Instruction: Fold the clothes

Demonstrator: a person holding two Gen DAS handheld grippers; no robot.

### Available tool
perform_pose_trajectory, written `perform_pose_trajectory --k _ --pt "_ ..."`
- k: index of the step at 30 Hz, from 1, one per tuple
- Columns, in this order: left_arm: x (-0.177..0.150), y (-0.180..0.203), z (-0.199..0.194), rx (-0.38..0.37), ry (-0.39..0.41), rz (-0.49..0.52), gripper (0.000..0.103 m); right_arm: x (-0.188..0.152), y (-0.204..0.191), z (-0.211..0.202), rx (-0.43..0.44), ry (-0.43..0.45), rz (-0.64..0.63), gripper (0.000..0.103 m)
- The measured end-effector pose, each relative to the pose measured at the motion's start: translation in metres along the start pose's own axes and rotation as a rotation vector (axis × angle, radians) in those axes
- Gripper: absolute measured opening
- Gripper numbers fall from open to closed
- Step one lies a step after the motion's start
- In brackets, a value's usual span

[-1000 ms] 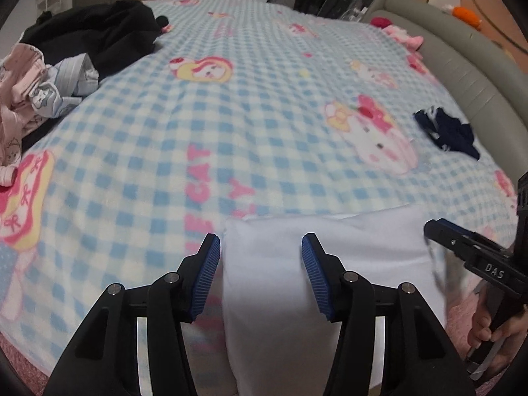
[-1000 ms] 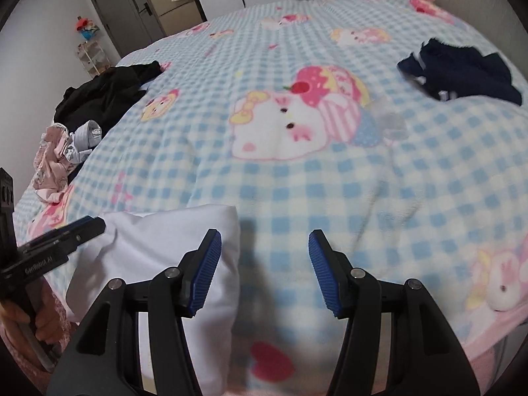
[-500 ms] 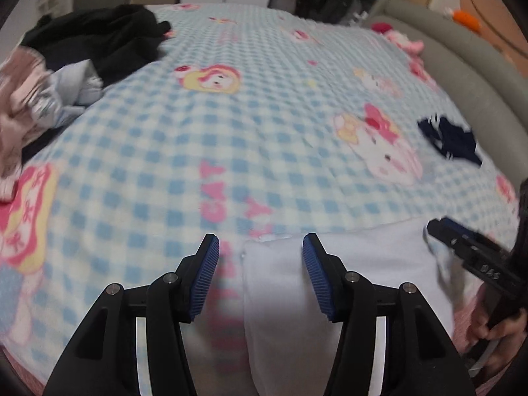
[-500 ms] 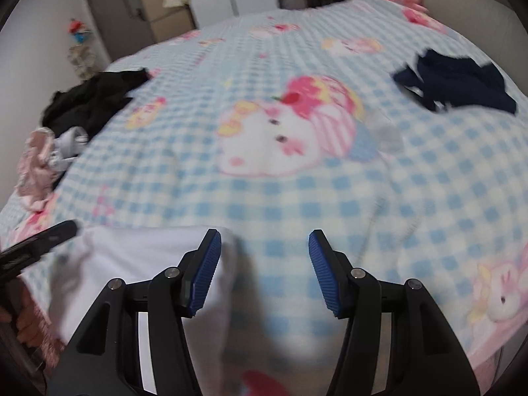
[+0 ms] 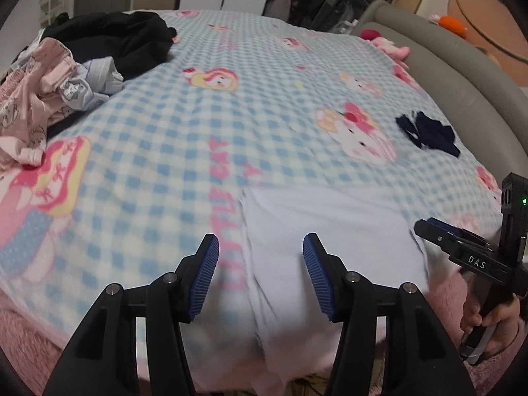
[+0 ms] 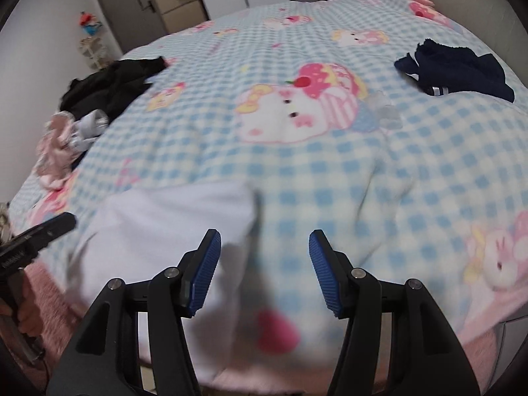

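The bed (image 5: 264, 151), under its blue checked cartoon blanket, carries everything, and the folded white garment (image 5: 330, 231) lies at its near edge, directly in front of you, its long axis running across the bed edge from one of your hands to the other. Taking that white garment as the mark: your left hand-held gripper (image 5: 260, 277) hangs over its left edge, jaws standing wide with nothing between the pads, the right pad above the cloth and the left pad off it over the blanket. Your right hand-held gripper (image 6: 264, 270) hangs at its right edge, also wide and empty, its left pad over the cloth. Both hands look about equally near, one to each end. Nothing stands between either gripper and the garment. Far to its left and further up the bed sits the heap of unfolded clothes: a black garment (image 5: 118, 39) with a pink patterned piece (image 5: 36, 99) in front of it. To its right and further up the bed lies a small navy garment (image 6: 462, 69), well apart. Whether the white piece needs another fold I cannot tell.
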State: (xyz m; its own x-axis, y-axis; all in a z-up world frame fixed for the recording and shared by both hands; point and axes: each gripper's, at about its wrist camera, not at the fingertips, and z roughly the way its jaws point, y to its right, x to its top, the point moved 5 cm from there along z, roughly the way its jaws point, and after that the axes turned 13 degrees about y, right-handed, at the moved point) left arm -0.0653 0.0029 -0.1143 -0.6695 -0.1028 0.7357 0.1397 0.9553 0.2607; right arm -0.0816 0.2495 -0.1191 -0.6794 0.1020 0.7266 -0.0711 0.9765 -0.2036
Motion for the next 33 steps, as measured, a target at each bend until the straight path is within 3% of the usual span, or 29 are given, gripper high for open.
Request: perform_pose_trajectory --k 3,11,15,22,28,31,33 --pt "-0.017 0.007 -0.005 -0.035 -0.021 -0.014 0.055 -0.013 -0.017 -0.012 0.042 -0.013 -0.014 0.057" --pt "-0.045 -0.003 0.007 0.052 -0.113 -0.009 0.06 -0.046 -0.027 -0.009 0.05 -0.069 -0.032 0.059" --pt "-0.049 -0.007 0.004 0.053 -0.109 -0.018 0.061 -0.049 -0.022 -0.01 0.033 -0.069 -0.04 0.064" --pt "-0.047 -0.021 -0.001 0.044 -0.094 -0.051 0.061 -0.05 -0.007 -0.014 -0.001 -0.068 -0.03 0.065" --pt "-0.038 -0.019 0.003 0.074 -0.079 0.002 0.061 -0.046 0.006 -0.022 -0.075 -0.053 -0.056 0.065" --pt "-0.032 -0.023 0.001 0.041 -0.064 -0.043 0.061 -0.047 0.019 -0.023 -0.14 -0.064 -0.058 0.065" --pt "-0.029 -0.02 0.001 -0.028 -0.063 -0.081 0.06 -0.044 0.025 -0.025 -0.112 -0.053 -0.01 0.064"
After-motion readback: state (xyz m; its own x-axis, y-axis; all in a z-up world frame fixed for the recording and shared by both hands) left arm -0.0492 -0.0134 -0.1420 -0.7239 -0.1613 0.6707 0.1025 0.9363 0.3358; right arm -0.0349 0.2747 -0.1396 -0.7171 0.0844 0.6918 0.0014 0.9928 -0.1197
